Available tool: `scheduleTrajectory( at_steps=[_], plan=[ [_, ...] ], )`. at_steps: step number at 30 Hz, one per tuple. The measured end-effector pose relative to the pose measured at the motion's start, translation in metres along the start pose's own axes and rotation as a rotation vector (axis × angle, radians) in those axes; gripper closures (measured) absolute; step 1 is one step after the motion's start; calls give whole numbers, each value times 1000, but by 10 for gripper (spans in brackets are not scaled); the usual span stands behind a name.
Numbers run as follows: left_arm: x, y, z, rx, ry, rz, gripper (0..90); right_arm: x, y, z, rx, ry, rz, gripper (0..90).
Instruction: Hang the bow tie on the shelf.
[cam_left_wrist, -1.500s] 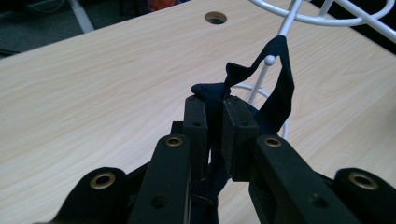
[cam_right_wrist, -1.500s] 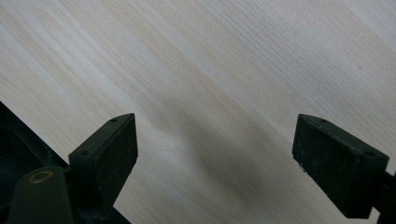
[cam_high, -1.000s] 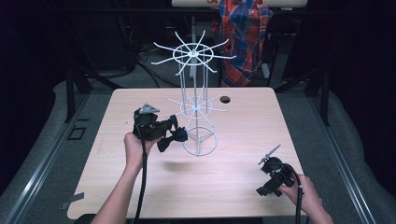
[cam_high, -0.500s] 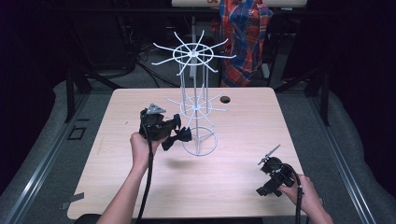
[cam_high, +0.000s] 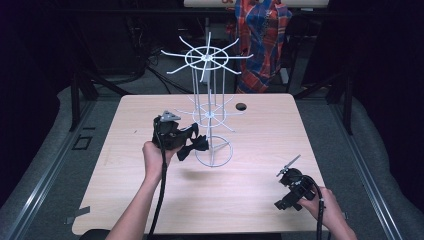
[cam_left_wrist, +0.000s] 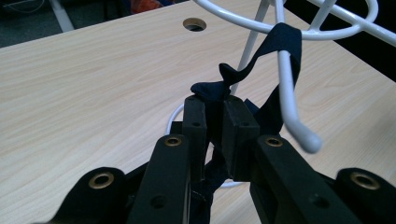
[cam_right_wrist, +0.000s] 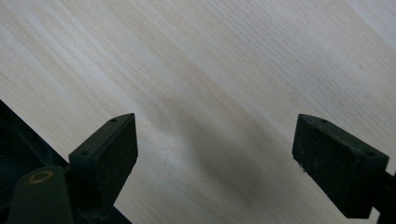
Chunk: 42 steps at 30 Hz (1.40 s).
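Note:
A white wire rack (cam_high: 207, 59) with spoke-like hooks on two tiers stands mid-table on a ring base. My left gripper (cam_high: 189, 139) is just left of its lower tier, shut on a dark navy bow tie (cam_high: 196, 146). In the left gripper view the jaws (cam_left_wrist: 215, 109) pinch the dark fabric. Its strap (cam_left_wrist: 280, 39) runs up and drapes over a white hook arm (cam_left_wrist: 292, 107) of the rack. My right gripper (cam_high: 289, 172) is held near the table's front right corner. Its jaws (cam_right_wrist: 215, 154) stand wide open over bare wood with nothing between them.
The light wooden table (cam_high: 150, 200) has a round cable hole (cam_high: 241, 106) behind the rack. A person in a red and blue plaid shirt (cam_high: 262, 35) stands beyond the far edge. Dark floor and metal rails surround the table.
My left gripper has shifted a little to the right, toward the rack, with the bow tie still in it. The right gripper has stayed in place.

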<state>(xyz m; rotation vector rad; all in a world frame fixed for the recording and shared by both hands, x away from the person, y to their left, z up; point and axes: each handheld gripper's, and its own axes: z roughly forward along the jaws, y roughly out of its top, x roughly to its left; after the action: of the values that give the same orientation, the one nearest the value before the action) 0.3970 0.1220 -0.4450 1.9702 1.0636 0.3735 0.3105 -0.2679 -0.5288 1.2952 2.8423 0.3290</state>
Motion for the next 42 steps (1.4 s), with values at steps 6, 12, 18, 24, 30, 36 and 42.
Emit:
scheduleTrajectory(
  at_steps=[6,12,18,24,30,36,42],
  plan=[
    [2,-2,0,11,-7,-5,790,0,1,-1,10,3,-7,140],
    [3,-3,0,22,-13,-1,758,-1,1,-1,17,-1,-13,140],
    [4,-5,-2,30,-15,-2,682,0,0,0,-3,0,3,140],
    [8,-8,-5,53,-17,-10,602,-1,1,-2,19,-2,-16,140],
    [15,-11,-10,50,-24,-47,476,1,0,0,-7,4,7,140],
    [19,-13,-18,59,-28,-52,334,1,0,0,-16,5,9,140],
    [20,-14,-29,76,-27,-35,245,0,0,-2,-14,-2,6,140]
  ],
)
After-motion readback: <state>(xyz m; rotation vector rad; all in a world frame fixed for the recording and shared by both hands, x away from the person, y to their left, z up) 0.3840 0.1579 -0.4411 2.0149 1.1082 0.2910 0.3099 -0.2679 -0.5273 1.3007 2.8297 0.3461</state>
